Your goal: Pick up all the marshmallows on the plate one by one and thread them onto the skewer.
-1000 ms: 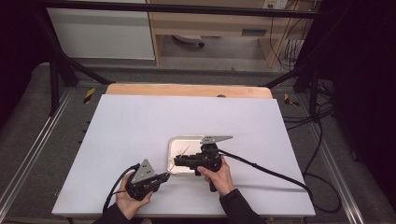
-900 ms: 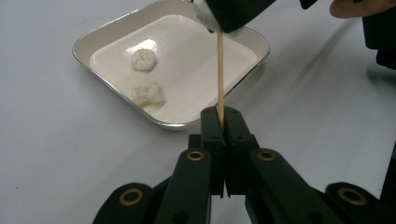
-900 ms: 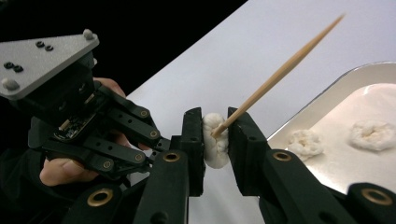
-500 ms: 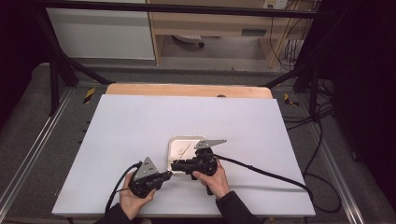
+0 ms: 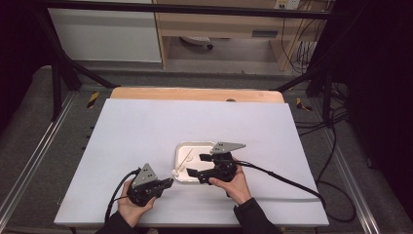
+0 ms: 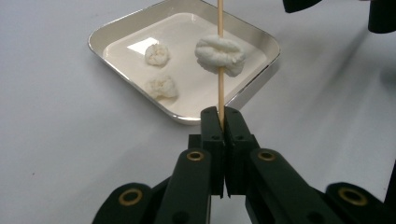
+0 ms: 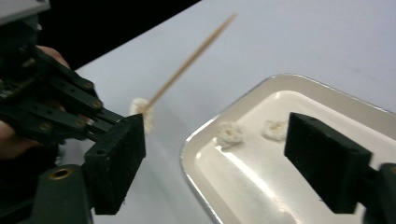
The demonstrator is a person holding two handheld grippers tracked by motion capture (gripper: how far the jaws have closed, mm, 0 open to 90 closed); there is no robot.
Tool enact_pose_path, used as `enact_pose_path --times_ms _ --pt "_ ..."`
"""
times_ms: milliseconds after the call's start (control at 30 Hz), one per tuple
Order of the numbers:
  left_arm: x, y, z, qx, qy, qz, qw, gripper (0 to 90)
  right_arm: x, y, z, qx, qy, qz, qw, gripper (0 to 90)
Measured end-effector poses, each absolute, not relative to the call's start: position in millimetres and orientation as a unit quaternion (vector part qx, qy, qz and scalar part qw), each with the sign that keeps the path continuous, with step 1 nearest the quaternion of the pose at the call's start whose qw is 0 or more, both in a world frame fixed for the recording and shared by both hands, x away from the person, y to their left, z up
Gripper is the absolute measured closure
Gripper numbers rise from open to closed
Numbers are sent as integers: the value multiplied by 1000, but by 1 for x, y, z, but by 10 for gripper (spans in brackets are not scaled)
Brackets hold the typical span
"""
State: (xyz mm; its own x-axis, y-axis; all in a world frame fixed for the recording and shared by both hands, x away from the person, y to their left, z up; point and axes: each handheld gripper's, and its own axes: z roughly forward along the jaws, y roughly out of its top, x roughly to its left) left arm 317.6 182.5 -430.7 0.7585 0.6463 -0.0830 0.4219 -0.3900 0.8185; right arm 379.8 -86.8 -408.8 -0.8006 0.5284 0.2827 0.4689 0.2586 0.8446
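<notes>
Left gripper [image 6: 219,122] jaws clenched on thin wooden skewer [image 6: 219,70] with one white fluffy lump [image 6: 220,55] threaded on it, held above near corner of shallow square metal tray [image 6: 116,32] on white worktop [image 5: 146,126]; two more white lumps [image 6: 157,53] in tray; right gripper [image 7: 224,161] jaws released, over tray.

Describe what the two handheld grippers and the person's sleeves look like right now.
Both the left gripper and right gripper are black, with blocky jaws, brass-coloured pivot pins and a grey three-cornered plate on top. A black cable trails from each. The sleeves are dark.
</notes>
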Motion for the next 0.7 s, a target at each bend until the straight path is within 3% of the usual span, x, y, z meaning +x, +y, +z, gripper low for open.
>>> enact_pose_path --times_ms 133,333,700 --pt "318 189 -430 826 328 126 441 886 384 -92 -411 314 808 494 65 111" --pt "319 196 -429 826 331 129 436 885 392 -92 -414 318 821 467 81 40" --pt "321 199 -429 826 333 131 435 885 410 -85 -419 329 832 432 108 9"
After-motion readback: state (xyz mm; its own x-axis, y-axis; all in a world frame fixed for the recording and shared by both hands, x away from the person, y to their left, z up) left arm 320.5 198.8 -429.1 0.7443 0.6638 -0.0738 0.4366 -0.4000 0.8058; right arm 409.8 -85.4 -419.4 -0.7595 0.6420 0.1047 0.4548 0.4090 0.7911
